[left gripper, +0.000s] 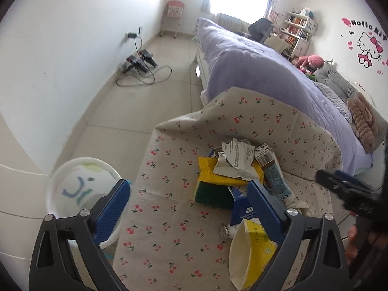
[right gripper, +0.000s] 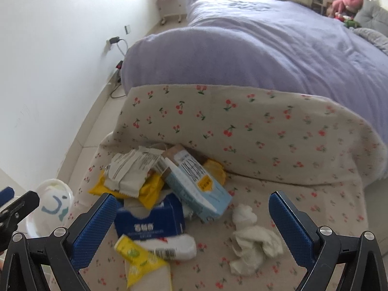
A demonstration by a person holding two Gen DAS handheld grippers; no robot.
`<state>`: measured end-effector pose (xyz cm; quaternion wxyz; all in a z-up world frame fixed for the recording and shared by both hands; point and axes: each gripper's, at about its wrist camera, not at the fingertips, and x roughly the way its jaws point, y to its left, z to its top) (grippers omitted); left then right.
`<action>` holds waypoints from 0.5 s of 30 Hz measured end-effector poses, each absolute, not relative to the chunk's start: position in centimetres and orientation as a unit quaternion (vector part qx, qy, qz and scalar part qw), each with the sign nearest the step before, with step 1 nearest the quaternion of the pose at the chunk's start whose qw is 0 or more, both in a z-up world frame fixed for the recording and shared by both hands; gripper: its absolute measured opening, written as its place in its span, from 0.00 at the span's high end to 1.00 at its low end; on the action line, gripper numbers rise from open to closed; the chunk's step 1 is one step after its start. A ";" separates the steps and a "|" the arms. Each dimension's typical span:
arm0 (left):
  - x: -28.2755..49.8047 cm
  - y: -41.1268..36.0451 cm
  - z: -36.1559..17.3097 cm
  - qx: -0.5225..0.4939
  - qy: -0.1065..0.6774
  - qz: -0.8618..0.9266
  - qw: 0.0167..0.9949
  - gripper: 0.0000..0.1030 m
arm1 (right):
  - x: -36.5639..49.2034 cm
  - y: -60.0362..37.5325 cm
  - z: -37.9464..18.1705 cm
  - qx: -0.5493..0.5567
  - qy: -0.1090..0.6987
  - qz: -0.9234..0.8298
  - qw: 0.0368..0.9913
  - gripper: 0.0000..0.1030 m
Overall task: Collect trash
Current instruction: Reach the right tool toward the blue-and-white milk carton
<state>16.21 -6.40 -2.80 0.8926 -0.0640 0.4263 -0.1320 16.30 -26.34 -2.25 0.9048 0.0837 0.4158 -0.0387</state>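
Here, crumpled white tissue [right gripper: 252, 240] lies soft on cherry-print cloth [right gripper: 242, 131] beside glossy wrappers [right gripper: 150, 189].

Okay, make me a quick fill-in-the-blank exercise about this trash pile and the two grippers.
1. The cloth under the trash is printed with small red ____.
2. Both the left gripper and the right gripper have their jaws ____.
3. The crumpled tissue is ____ in colour.
4. The white bin stands on the ____.

Missing words: cherries; open; white; floor
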 end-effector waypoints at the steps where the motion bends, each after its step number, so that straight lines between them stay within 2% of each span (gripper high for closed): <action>1: 16.6 -6.5 -3.3 -0.065 0.431 -0.136 0.890 0.08 | 16.9 -26.3 -2.9 0.083 0.423 -0.037 0.902 0.02; 7: 18.6 -7.4 -5.7 -0.085 0.450 -0.162 0.874 0.17 | 20.7 -26.6 -7.9 0.087 0.483 -0.028 0.871 0.18; 15: 20.2 -8.8 -7.1 -0.113 0.454 -0.190 0.863 0.24 | 23.5 -26.4 -11.5 0.092 0.511 -0.052 0.853 0.29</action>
